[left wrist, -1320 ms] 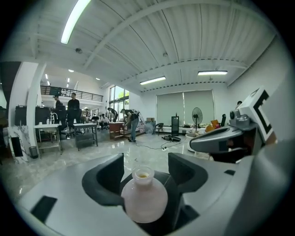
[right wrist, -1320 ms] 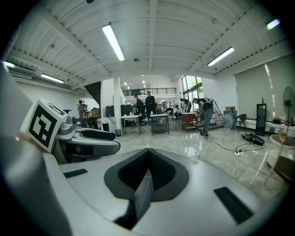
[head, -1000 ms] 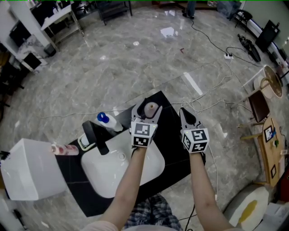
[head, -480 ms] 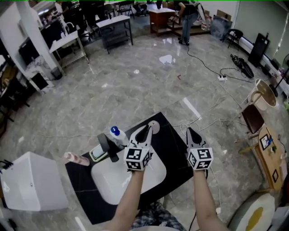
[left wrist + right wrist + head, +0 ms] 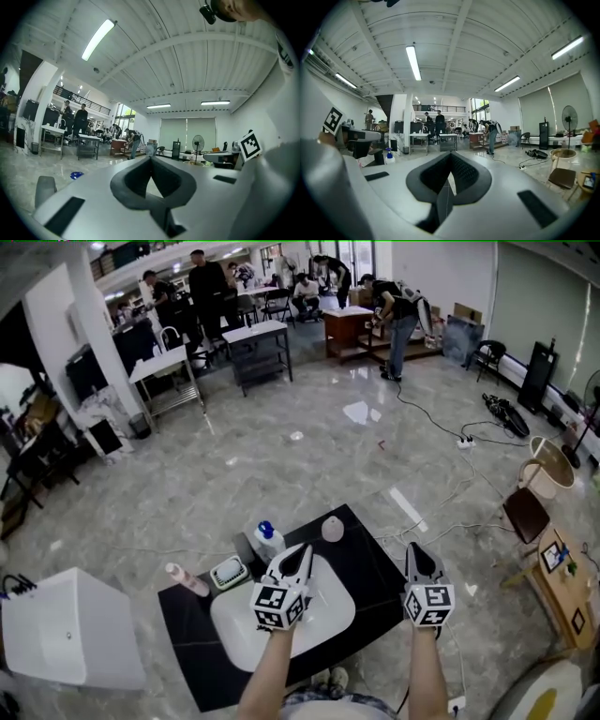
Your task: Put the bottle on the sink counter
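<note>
Two grippers up, both empty: left gripper (image 5: 302,551) jaws closing fully together over sink (image 5: 239,634), right gripper (image 5: 415,551) jaws pressed together too. Bottle (image 5: 332,528) stands on counter (image 5: 375,568) just beyond left tips, ungripped. Placing looks done, hence clearance.

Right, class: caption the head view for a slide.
Left gripper and right gripper shut, empty; bottle sits on the counter's far edge, beyond the sink.

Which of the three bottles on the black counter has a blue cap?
The white plastic bottle behind the white basin; the pale pink bottle at the far corner and the pink bottle at left have none.
</note>
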Action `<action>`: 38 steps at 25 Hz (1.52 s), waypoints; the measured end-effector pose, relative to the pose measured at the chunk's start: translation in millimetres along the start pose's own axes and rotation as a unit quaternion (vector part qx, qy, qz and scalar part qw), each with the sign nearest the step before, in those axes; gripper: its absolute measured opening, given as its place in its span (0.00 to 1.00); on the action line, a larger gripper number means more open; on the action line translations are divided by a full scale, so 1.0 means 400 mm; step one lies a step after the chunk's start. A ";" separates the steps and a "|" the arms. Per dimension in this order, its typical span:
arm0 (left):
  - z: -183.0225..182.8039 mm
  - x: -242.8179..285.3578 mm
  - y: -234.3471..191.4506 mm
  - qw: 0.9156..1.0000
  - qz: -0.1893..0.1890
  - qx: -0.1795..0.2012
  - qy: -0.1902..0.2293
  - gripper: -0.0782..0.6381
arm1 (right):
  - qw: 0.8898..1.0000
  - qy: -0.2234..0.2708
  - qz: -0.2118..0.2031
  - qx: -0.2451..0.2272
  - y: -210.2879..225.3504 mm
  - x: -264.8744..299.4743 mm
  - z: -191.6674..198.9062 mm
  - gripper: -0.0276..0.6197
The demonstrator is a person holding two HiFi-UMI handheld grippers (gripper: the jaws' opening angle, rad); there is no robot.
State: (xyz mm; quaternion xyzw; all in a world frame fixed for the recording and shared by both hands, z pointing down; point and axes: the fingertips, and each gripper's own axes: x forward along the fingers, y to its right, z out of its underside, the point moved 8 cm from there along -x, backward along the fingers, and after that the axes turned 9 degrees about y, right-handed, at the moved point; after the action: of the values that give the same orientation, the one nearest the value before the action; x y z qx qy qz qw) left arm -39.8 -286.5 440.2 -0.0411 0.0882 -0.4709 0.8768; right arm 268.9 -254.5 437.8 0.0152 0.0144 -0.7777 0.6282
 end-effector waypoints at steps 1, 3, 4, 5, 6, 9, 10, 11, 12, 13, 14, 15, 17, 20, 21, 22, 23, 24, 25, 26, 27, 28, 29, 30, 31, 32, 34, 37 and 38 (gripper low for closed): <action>-0.008 -0.020 0.006 1.000 -0.001 0.001 0.002 0.15 | 1.000 0.003 0.003 0.001 0.002 -0.024 -0.007 0.07; -0.021 -0.056 0.018 1.000 -0.005 0.008 0.007 0.15 | 1.000 0.008 0.011 0.004 0.007 -0.066 -0.019 0.07; -0.027 -0.073 0.021 1.000 -0.008 0.014 0.010 0.15 | 1.000 0.009 0.015 0.004 0.008 -0.084 -0.023 0.07; -0.031 -0.089 0.022 1.000 -0.013 0.019 0.012 0.15 | 1.000 0.011 0.019 0.004 0.008 -0.100 -0.024 0.07; -0.033 -0.104 0.022 0.999 -0.016 0.024 0.014 0.15 | 1.000 0.011 0.022 0.005 0.009 -0.116 -0.024 0.07; -0.038 -0.135 0.026 0.999 -0.022 0.029 0.018 0.15 | 0.999 0.013 0.031 0.004 0.019 -0.157 -0.025 0.07; -0.039 -0.144 0.026 0.999 -0.025 0.028 0.019 0.15 | 0.999 0.013 0.032 0.003 0.021 -0.168 -0.027 0.07; -0.040 -0.152 0.025 0.999 -0.028 0.026 0.020 0.15 | 0.999 0.013 0.033 0.003 0.022 -0.179 -0.029 0.07; -0.041 -0.158 0.024 0.999 -0.031 0.024 0.021 0.15 | 0.999 0.013 0.031 0.002 0.022 -0.187 -0.031 0.07; -0.041 -0.163 0.023 0.999 -0.034 0.023 0.021 0.15 | 0.999 0.012 0.029 0.001 0.021 -0.195 -0.033 0.07; -0.040 -0.167 0.022 0.999 -0.037 0.021 0.021 0.15 | 1.000 0.012 0.027 -0.002 0.020 -0.201 -0.034 0.07; -0.040 -0.170 0.021 0.999 -0.039 0.020 0.021 0.15 | 1.000 0.012 0.025 -0.005 0.018 -0.207 -0.034 0.07; -0.038 -0.177 0.018 0.999 -0.041 0.017 0.019 0.15 | 0.999 0.019 0.025 -0.003 0.016 -0.219 -0.033 0.06; -0.031 -0.185 0.020 0.999 -0.041 0.011 0.018 0.15 | 0.999 0.028 0.029 0.000 0.020 -0.230 -0.029 0.06; -0.029 -0.186 0.022 0.999 -0.040 0.010 0.018 0.15 | 0.999 0.027 0.028 -0.002 0.020 -0.231 -0.030 0.06; -0.028 -0.187 0.024 0.999 -0.040 0.009 0.017 0.15 | 0.999 0.026 0.027 -0.004 0.019 -0.231 -0.031 0.06; -0.027 -0.186 0.025 0.999 -0.039 0.008 0.016 0.15 | 0.999 0.025 0.025 -0.005 0.017 -0.231 -0.032 0.06; -0.027 -0.185 0.026 0.999 -0.038 0.008 0.016 0.15 | 0.999 0.025 0.023 -0.007 0.016 -0.230 -0.033 0.06; -0.027 -0.184 0.027 0.999 -0.038 0.007 0.017 0.15 | 0.999 0.024 0.021 -0.009 0.016 -0.230 -0.035 0.06; -0.028 -0.182 0.029 0.999 -0.038 0.006 0.018 0.15 | 0.999 0.023 0.020 -0.010 0.017 -0.230 -0.036 0.06; -0.030 -0.183 0.030 0.999 -0.038 0.005 0.020 0.15 | 1.000 0.022 0.019 -0.010 0.017 -0.232 -0.038 0.06; -0.033 -0.184 0.031 0.999 -0.038 0.004 0.022 0.15 | 1.000 0.021 0.019 -0.009 0.018 -0.235 -0.038 0.06; -0.036 -0.186 0.032 0.999 -0.038 0.004 0.024 0.15 | 1.000 0.020 0.019 -0.008 0.017 -0.237 -0.038 0.06; -0.038 -0.188 0.032 0.999 -0.039 0.004 0.025 0.15 | 1.000 0.019 0.019 -0.007 0.017 -0.240 -0.037 0.06; -0.039 -0.188 0.032 0.999 -0.039 0.004 0.025 0.15 | 1.000 0.018 0.018 -0.006 0.017 -0.241 -0.037 0.06; -0.039 -0.188 0.032 0.999 -0.039 0.005 0.025 0.15 | 1.000 0.018 0.018 -0.005 0.018 -0.243 -0.037 0.06; -0.038 -0.187 0.034 0.999 -0.037 0.004 0.024 0.15 | 1.000 0.017 0.018 -0.004 0.019 -0.245 -0.037 0.06; -0.035 -0.188 0.036 0.999 -0.036 0.002 0.024 0.15 | 1.000 0.017 0.017 -0.006 0.016 -0.246 -0.037 0.06; -0.035 -0.188 0.036 0.999 -0.035 0.002 0.023 0.15 | 1.000 0.017 0.016 -0.004 0.015 -0.247 -0.036 0.06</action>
State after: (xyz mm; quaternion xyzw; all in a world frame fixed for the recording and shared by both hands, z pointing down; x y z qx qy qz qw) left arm -71.5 -215.7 433.1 -0.0313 0.1057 -0.5024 0.8576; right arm 295.4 -158.7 427.3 0.0262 0.0278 -0.7672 0.6403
